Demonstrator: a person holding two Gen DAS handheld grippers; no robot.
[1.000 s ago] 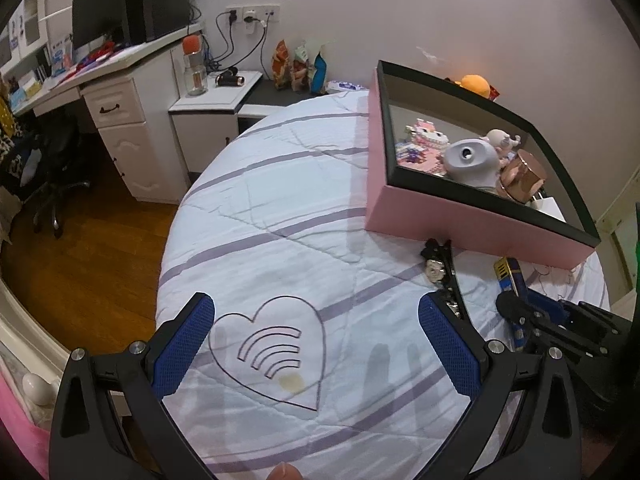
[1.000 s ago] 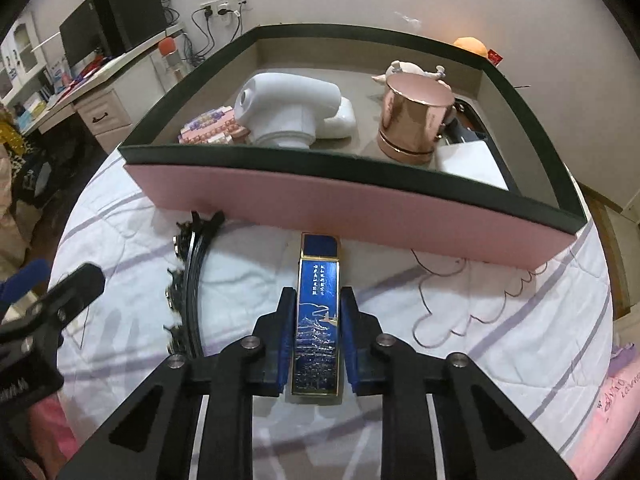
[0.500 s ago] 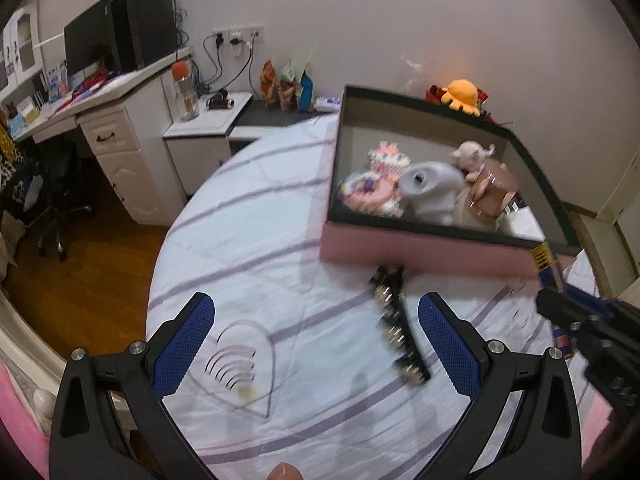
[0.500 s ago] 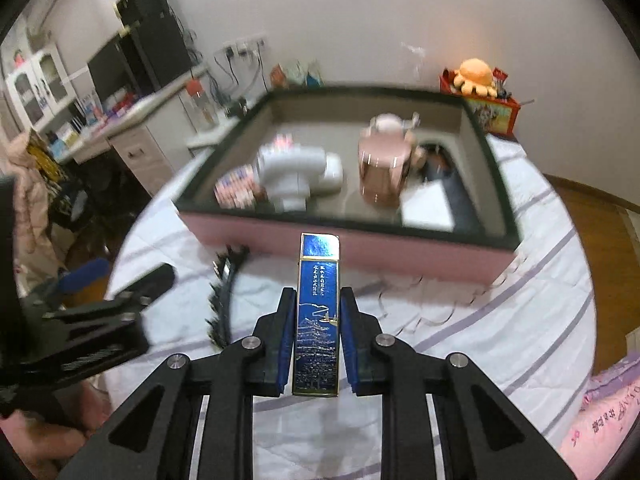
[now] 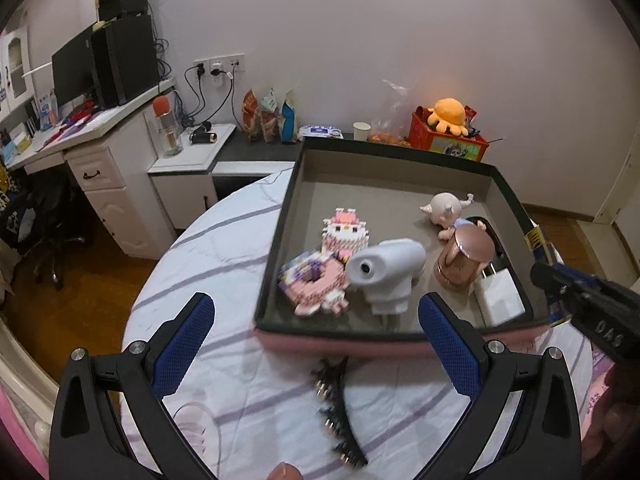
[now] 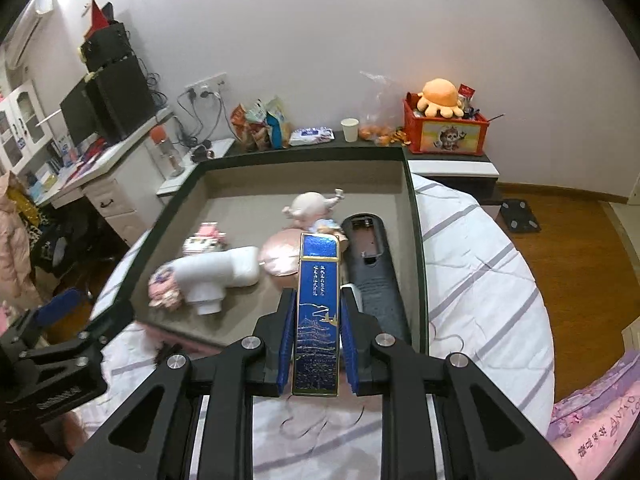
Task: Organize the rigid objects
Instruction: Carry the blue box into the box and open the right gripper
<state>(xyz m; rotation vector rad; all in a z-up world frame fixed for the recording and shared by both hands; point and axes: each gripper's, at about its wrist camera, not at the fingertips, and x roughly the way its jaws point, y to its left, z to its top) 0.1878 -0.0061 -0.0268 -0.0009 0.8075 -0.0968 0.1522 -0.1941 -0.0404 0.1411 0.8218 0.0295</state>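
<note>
My right gripper (image 6: 318, 294) is shut on a slim blue box with gold drawing (image 6: 317, 308), held in the air over the near right part of the pink storage box (image 6: 160, 220). Inside that box lie a white handheld device (image 6: 216, 272), a copper cup (image 5: 464, 256), a pig figurine (image 5: 444, 208), pink block toys (image 5: 344, 232), a black remote (image 6: 372, 264) and a white charger (image 5: 500, 292). My left gripper (image 5: 316, 304) stands open and empty just before the box's pink front wall (image 5: 400, 340). A black toothed hair clip (image 5: 336, 400) lies on the bedspread below it.
The striped white bedspread (image 6: 480, 264) drops to wooden floor (image 6: 568, 248) on the right. A white desk with a monitor (image 5: 72, 68) is at the left. Snack bags (image 5: 268, 116), a paper cup (image 6: 350, 130) and a red crate with an orange plush (image 6: 440, 120) line the headboard shelf.
Both grippers rose and moved toward the pink box. The blue box left the bedspread in my right gripper and now hangs above the box's inside. The left jaws stayed wide.
</note>
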